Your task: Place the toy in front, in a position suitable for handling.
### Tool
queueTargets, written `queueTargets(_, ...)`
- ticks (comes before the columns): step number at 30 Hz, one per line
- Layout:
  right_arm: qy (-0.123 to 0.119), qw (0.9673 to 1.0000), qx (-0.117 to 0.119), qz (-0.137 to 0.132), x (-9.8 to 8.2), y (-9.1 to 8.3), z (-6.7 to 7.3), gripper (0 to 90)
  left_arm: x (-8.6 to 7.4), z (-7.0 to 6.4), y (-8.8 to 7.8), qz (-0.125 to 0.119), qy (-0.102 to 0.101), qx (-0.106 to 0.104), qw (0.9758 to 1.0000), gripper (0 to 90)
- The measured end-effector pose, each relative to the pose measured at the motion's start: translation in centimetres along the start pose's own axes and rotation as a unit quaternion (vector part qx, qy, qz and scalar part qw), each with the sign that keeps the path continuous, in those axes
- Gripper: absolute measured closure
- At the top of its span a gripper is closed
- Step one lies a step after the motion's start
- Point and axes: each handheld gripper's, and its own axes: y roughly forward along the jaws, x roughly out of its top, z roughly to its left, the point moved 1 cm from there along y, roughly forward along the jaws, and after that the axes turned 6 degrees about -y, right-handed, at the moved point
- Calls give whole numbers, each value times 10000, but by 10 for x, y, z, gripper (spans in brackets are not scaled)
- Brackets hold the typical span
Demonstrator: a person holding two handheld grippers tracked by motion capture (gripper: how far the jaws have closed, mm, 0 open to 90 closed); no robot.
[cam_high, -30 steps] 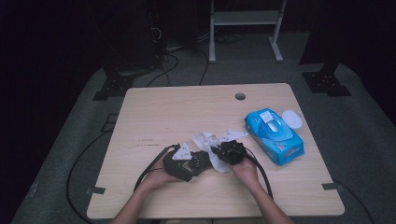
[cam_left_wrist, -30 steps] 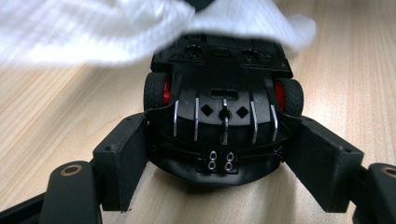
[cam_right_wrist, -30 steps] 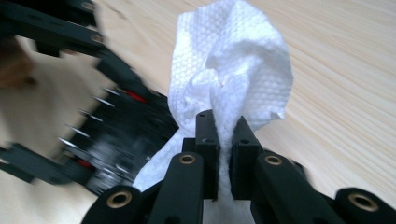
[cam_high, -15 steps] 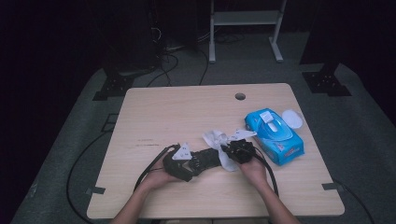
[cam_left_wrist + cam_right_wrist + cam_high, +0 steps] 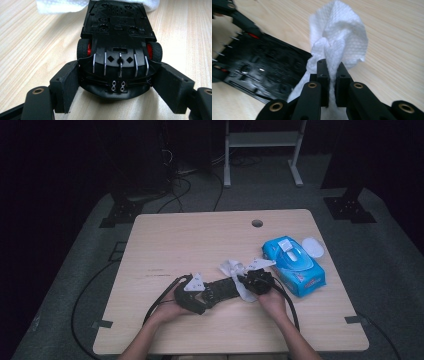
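Dark floor and cables ring the pale wooden table (image 5: 165, 245) I'm working over. My left gripper (image 5: 117, 87) grips a black toy car (image 5: 117, 37) by one end, jaws pressed on its flanks, underside up. My right gripper (image 5: 331, 77) is clenched on a crumpled white wipe (image 5: 339, 37), which touches the car's far end. Just right of the car lies the blue wipe pack (image 5: 295, 265), its white lid (image 5: 312, 247) flipped open. I judge this the wiping step: next I should drag the wipe along the chassis while the left holds steady. The car is glossy black, with red hubs and chrome strips.
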Motion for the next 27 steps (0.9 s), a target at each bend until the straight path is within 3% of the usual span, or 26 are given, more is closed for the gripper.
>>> queueTargets(5,86,9998,-138,107,-8,-6,-10,844,0,-1,1,16,49,21,10000,241)
queueTargets(11,-10,10000,54,-53,1,-2,2,843,0,-1,1,15,66,48,10000,241)
queueTargets(14,-88,9999,38,-35,4,1,6,843,0,-1,0,12,53,28,10000,241)
queueTargets(19,115,9999,-73,20,-2,-1,-6,843,0,-1,1,15,67,25,10000,241)
queueTargets(27,-204,9997,115,-57,13,6,13,843,0,-1,0,37,66,35,10000,241)
